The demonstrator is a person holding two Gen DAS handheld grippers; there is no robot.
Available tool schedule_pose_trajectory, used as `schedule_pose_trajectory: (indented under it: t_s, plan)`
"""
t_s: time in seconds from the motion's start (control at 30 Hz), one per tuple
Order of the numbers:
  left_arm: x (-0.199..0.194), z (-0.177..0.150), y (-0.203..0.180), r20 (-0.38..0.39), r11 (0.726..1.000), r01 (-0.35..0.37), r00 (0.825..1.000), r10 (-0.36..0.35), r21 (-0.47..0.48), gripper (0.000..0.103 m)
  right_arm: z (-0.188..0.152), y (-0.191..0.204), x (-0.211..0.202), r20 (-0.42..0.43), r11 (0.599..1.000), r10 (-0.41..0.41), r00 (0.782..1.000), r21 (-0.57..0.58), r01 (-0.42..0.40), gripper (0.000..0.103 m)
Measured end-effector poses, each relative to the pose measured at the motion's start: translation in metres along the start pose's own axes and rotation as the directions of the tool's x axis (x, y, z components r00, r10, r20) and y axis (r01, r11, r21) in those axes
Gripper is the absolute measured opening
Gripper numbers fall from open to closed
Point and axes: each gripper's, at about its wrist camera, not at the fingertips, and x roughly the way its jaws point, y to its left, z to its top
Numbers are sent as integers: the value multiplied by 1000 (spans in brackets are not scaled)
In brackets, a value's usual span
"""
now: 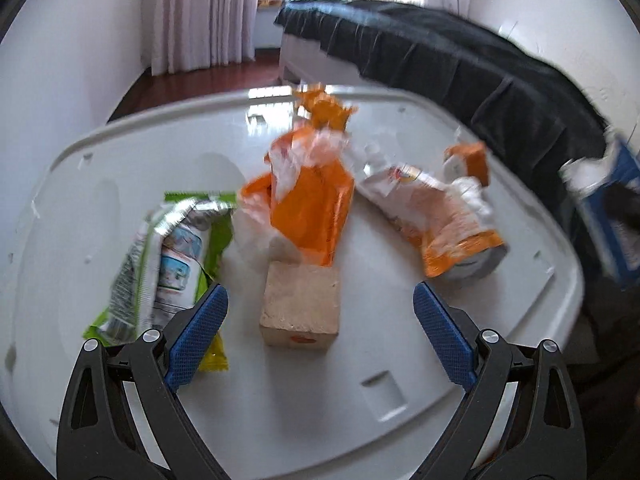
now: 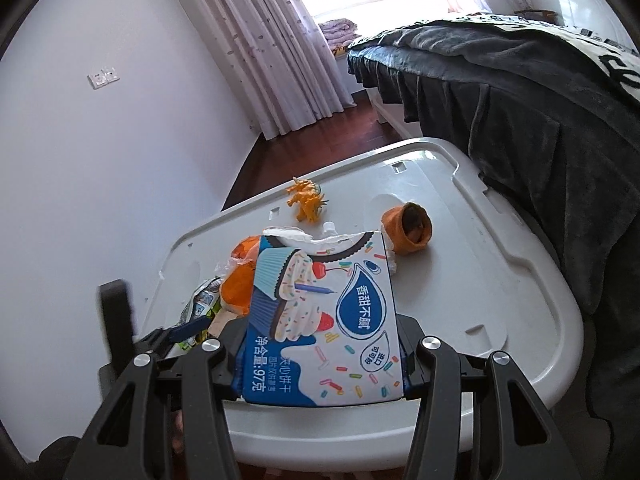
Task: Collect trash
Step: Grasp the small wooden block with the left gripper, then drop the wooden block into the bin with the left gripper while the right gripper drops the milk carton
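My left gripper [image 1: 320, 312] is open over the white lid [image 1: 360, 412], its blue pads either side of a small tan wooden block [image 1: 300, 308]. Around it lie a green and silver wrapper [image 1: 168, 256], an orange foil bag [image 1: 308, 204] and an orange and white pouch [image 1: 436, 216]. My right gripper [image 2: 320, 360] is shut on a blue and white biscuit box [image 2: 320, 320], held above the lid [image 2: 500, 320]; the box also shows at the right edge of the left wrist view [image 1: 612, 216].
An orange toy dinosaur [image 2: 306, 200] and a rolled orange sock [image 2: 408, 228] lie on the lid's far part. A bed with a dark blanket [image 2: 520, 92] stands close on the right. Curtains [image 2: 272, 48] and a wood floor lie beyond.
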Motion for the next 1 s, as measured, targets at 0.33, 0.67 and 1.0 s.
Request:
schedule_pose_trajectory:
  t_s: [0.33,0.67,1.0]
  plan:
    - [13,0,-9,-40,993,-107,993,109,43,34,0,3,5,-7,1000,0,1000,-20,0,52]
    - [-11,-19,-5,-10,997,-79,997,79,-15,34,0,4,7,-6,1000,-14,1000,-20,14,52]
    - [-93,-47,-17,37,991,-96,994,100,-96,34,-5,8,4,5,999,-18,1000,-46,18,52]
